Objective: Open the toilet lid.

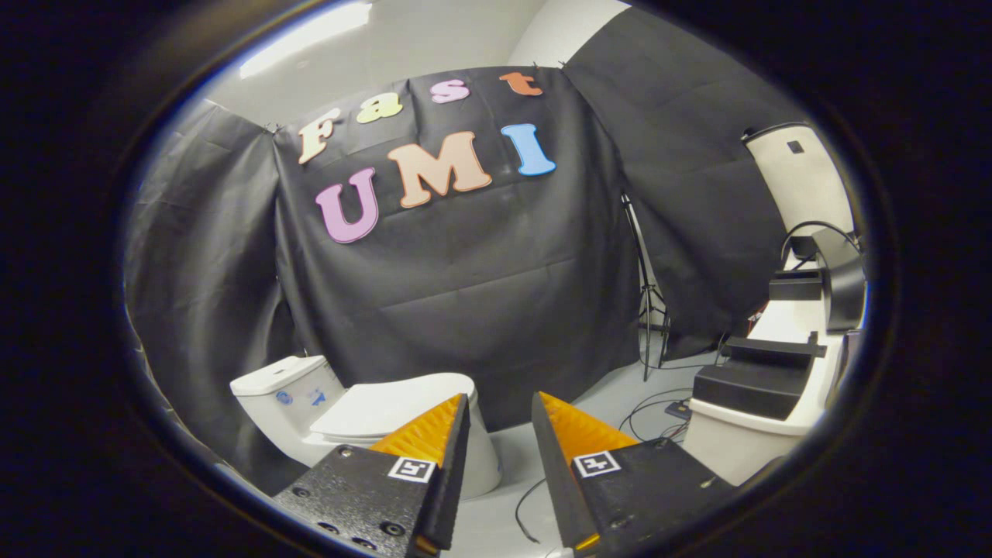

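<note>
Approach step, nothing grasped. My gripper jaws spread, empty, floor showing between them. Toilet lower left of frame, beyond left finger; lid down flat on bowl. Next, I judge: swing left, descend, catch lid's front edge, lift toward tank.

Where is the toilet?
The toilet, lid down, stands by the black cloth, beyond the open gripper and partly behind one finger.
</note>
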The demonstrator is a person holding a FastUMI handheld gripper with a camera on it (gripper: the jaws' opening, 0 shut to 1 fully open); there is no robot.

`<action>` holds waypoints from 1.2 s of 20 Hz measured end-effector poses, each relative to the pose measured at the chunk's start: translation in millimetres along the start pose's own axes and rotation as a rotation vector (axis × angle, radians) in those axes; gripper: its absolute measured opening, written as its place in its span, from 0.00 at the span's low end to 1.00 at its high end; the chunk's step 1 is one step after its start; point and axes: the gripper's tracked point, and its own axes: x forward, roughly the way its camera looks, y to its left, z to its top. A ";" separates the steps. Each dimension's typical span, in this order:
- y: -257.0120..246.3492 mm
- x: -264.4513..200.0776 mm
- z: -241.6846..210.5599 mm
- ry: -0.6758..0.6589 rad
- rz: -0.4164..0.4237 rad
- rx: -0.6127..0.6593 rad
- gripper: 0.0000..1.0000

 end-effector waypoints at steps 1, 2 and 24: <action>0.3 0.1 0.8 -0.001 0.000 0.000 0.51; 0.1 0.6 0.9 -0.001 0.000 0.001 0.51; 11.6 13.2 -0.8 0.032 0.009 -0.031 0.45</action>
